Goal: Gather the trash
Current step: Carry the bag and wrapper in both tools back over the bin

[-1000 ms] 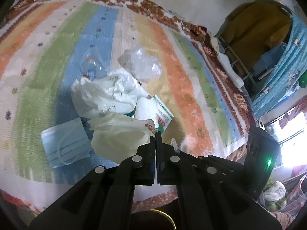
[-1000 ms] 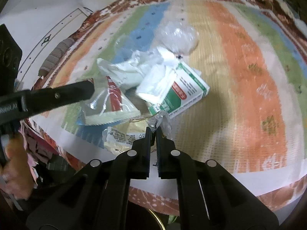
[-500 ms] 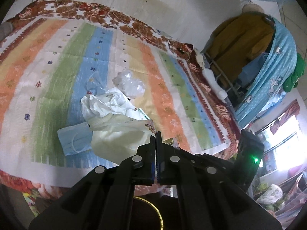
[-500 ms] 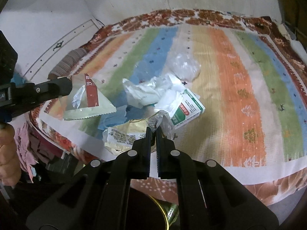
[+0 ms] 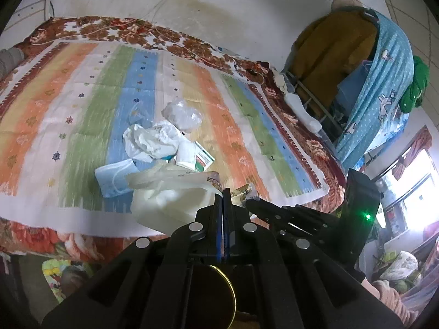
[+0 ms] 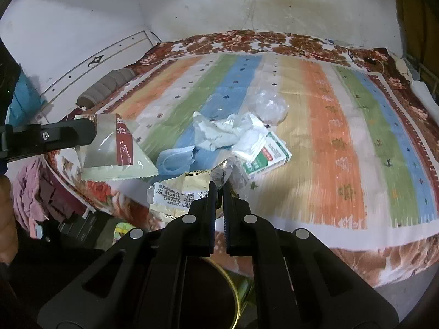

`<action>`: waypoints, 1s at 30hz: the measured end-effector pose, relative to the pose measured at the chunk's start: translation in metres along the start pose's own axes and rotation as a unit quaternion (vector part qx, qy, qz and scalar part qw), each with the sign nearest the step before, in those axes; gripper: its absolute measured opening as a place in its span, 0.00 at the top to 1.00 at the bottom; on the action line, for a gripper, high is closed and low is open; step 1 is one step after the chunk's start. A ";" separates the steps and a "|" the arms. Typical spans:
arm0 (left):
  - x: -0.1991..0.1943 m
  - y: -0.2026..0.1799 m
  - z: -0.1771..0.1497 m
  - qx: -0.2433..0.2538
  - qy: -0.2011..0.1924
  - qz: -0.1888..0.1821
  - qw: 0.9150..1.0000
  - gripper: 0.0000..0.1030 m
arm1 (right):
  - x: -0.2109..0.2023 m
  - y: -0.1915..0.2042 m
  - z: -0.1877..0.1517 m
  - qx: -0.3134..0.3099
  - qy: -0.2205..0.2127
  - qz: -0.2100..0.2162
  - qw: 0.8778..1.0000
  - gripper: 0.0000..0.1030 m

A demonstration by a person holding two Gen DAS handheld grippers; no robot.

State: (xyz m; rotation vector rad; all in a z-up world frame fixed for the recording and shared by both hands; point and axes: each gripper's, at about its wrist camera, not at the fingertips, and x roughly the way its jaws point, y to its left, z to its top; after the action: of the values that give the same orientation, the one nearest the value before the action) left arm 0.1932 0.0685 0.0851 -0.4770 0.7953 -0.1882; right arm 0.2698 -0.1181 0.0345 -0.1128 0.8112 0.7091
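Two tongs clamping trash: left tongs [image 5: 223, 192] pinching snack wrapper [image 6: 118, 148]; right tongs [image 6: 216, 189] pinching clear plastic bag [image 6: 175, 192]. Thin film risking slipping out.

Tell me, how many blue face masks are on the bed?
1. The blue face mask lies on the striped bedcover near the front edge, left of the white bag. More could hide under the pile.

Striped bedspread [image 5: 82, 104] (floral-edged) below stained white wall [image 6: 192, 8].
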 end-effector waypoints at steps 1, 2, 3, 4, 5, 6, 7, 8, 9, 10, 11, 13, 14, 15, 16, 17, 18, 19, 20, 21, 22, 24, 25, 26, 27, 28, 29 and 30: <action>-0.002 -0.001 -0.003 0.000 0.000 0.001 1.000 1.00 | -0.002 0.001 -0.004 0.002 0.002 0.000 1.000 0.96; -0.004 -0.002 -0.007 0.001 0.001 0.003 1.000 1.00 | -0.004 0.002 -0.008 0.004 0.004 0.001 1.000 0.96; -0.006 -0.002 -0.013 0.002 0.002 0.005 1.000 1.00 | -0.007 0.004 -0.013 0.006 0.006 0.001 1.000 0.96; -0.007 -0.003 -0.017 0.002 0.003 0.007 1.000 1.00 | -0.008 0.005 -0.017 0.005 0.007 -0.001 1.000 0.96; -0.008 -0.003 -0.023 0.003 0.004 0.008 1.000 1.00 | -0.010 0.007 -0.020 0.004 0.008 -0.004 1.000 0.96; -0.009 -0.002 -0.027 0.002 0.003 0.011 1.000 1.00 | -0.013 0.009 -0.025 0.001 0.007 -0.008 1.000 0.96; -0.012 -0.001 -0.033 -0.003 0.000 0.017 1.000 1.00 | -0.015 0.010 -0.028 0.000 0.006 -0.007 1.000 0.96; -0.013 0.002 -0.038 -0.008 0.001 0.019 1.000 1.00 | -0.018 0.012 -0.032 0.001 0.006 -0.002 1.000 0.96; -0.015 0.005 -0.044 -0.014 0.002 0.019 1.000 1.00 | -0.020 0.013 -0.035 0.001 0.006 0.002 1.000 0.96; -0.016 0.007 -0.049 -0.019 0.002 0.017 1.000 1.00 | -0.022 0.014 -0.038 0.002 0.005 0.004 1.000 0.96; -0.017 0.010 -0.054 -0.024 0.005 0.016 1.000 1.00 | -0.024 0.016 -0.042 0.002 0.005 0.004 1.000 0.96; -0.017 0.012 -0.063 -0.030 0.008 0.017 0.999 1.00 | -0.027 0.019 -0.051 0.005 0.011 0.007 1.000 0.96; -0.017 0.013 -0.067 -0.032 0.010 0.018 0.999 1.00 | -0.027 0.019 -0.054 0.007 0.014 0.008 1.000 0.96; -0.016 0.014 -0.070 -0.032 0.013 0.019 0.999 1.00 | -0.028 0.019 -0.057 0.010 0.017 0.010 1.000 0.96; -0.016 0.014 -0.076 -0.034 0.015 0.021 0.999 1.00 | -0.028 0.019 -0.061 0.014 0.021 0.012 1.000 0.96; -0.016 0.014 -0.080 -0.035 0.018 0.022 0.999 1.00 | -0.028 0.019 -0.064 0.017 0.023 0.012 0.999 0.96; -0.015 0.014 -0.084 -0.036 0.019 0.022 0.999 1.00 | -0.029 0.019 -0.067 0.019 0.026 0.012 0.999 0.96; -0.015 0.015 -0.090 -0.040 0.022 0.022 0.999 1.00 | -0.030 0.018 -0.070 0.020 0.028 0.011 0.999 0.96; -0.015 0.015 -0.093 -0.042 0.024 0.023 0.999 1.00 | -0.030 0.018 -0.072 0.020 0.029 0.010 0.999 0.96; -0.014 0.015 -0.097 -0.043 0.026 0.026 0.998 1.00 | -0.030 0.017 -0.074 0.022 0.031 0.010 0.999 0.96; -0.013 0.014 -0.102 -0.044 0.029 0.029 0.998 1.00 | -0.031 0.017 -0.076 0.024 0.033 0.010 0.999 0.96; -0.011 0.014 -0.111 -0.045 0.034 0.032 0.998 1.00 | -0.029 0.016 -0.084 0.031 0.042 0.014 0.999 0.96; -0.009 0.014 -0.114 -0.046 0.037 0.033 0.998 1.00 | -0.028 0.015 -0.086 0.035 0.047 0.016 0.998 0.96; -0.008 0.013 -0.118 -0.047 0.040 0.035 0.997 1.00 | -0.027 0.015 -0.091 0.038 0.053 0.018 0.998 0.96; -0.006 0.013 -0.124 -0.048 0.045 0.039 0.997 1.00 | -0.025 0.016 -0.096 0.041 0.061 0.019 0.997 0.96; -0.005 0.012 -0.128 -0.048 0.048 0.041 0.997 1.00 | -0.024 0.017 -0.100 0.041 0.066 0.018 0.997 0.96; -0.003 0.012 -0.133 -0.049 0.052 0.044 0.996 1.00 | -0.023 0.019 -0.103 0.040 0.068 0.017 0.997 0.96; -0.002 0.012 -0.135 -0.049 0.054 0.047 0.996 1.00 | -0.024 0.021 -0.106 0.037 0.070 0.014 0.997 0.96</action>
State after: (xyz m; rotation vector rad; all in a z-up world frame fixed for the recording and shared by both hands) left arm 0.0936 0.0340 -0.0006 -0.5248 0.9345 -0.0888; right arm 0.1797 -0.1523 -0.0194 -0.0851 0.9744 0.7026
